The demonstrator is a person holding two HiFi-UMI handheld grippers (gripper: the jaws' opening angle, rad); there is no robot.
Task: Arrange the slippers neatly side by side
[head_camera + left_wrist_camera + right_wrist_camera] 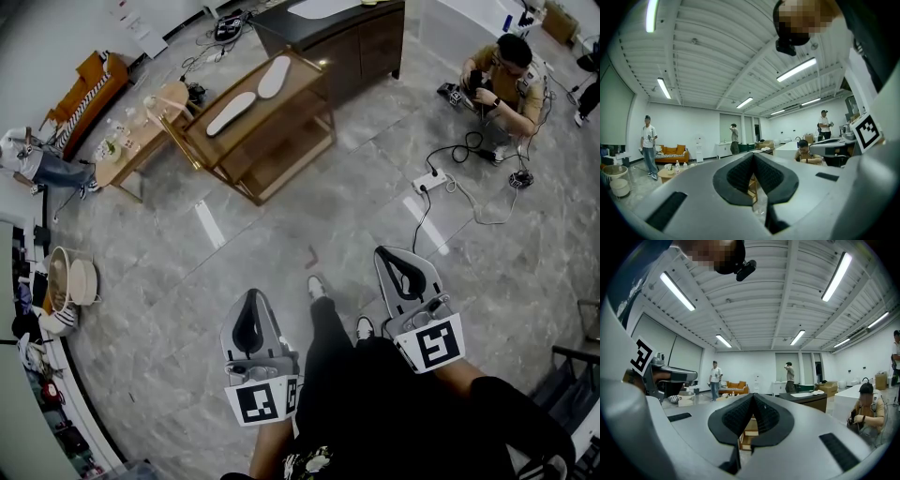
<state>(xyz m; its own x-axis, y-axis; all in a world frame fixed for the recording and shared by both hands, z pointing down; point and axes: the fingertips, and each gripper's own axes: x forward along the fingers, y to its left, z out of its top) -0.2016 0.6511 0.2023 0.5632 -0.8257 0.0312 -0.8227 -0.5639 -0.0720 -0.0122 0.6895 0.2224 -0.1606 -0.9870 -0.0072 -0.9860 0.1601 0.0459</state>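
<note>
Currently the near slipper (232, 112) and far slipper (275, 76) lie on the table (298, 98) at 11 o'clock; left tongs (252, 296) and right tongs (386, 252) are closed, empty; probably light and floppy: pinch each rim.

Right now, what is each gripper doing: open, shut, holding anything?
Left gripper: shut, jaws together, nothing between them.
Right gripper: shut, jaws together, nothing between them.
</note>
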